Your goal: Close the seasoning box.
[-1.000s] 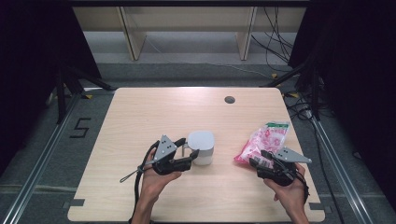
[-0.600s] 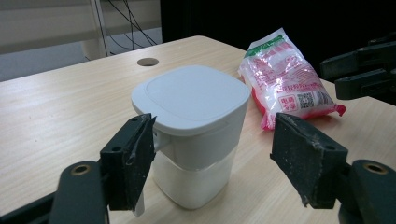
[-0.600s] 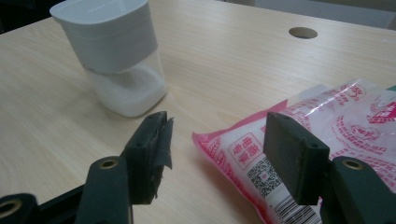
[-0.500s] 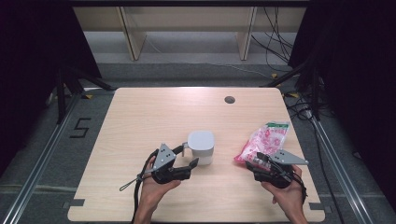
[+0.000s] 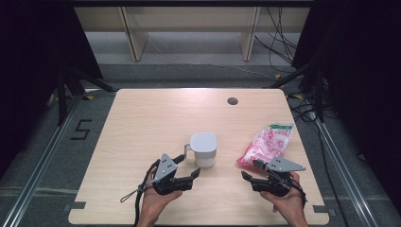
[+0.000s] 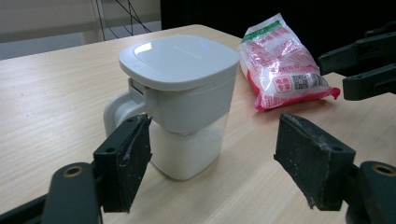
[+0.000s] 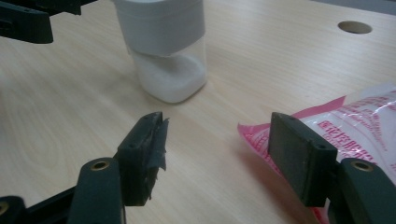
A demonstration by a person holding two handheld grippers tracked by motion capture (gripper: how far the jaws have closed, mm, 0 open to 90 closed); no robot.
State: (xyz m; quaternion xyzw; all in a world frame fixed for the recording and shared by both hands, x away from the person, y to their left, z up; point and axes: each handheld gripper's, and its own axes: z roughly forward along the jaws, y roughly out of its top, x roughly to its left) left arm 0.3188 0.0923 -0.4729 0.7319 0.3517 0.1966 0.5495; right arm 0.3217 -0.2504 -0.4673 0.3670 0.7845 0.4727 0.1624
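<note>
pale wooden tabletop (image 5: 142,123) is carrying everything, under dark surroundings. left tool (image 5: 188,165) is sitting with jaws spread wide and gripping nothing, having just been opening, just clear of the white lidded jug (image 5: 204,149) at its one o'clock. right tool (image 5: 250,169) is gaping too, jaws just opening, nothing pressed between them, with the pink packet (image 5: 265,145) lying at its one o'clock, right of the jug.
</note>
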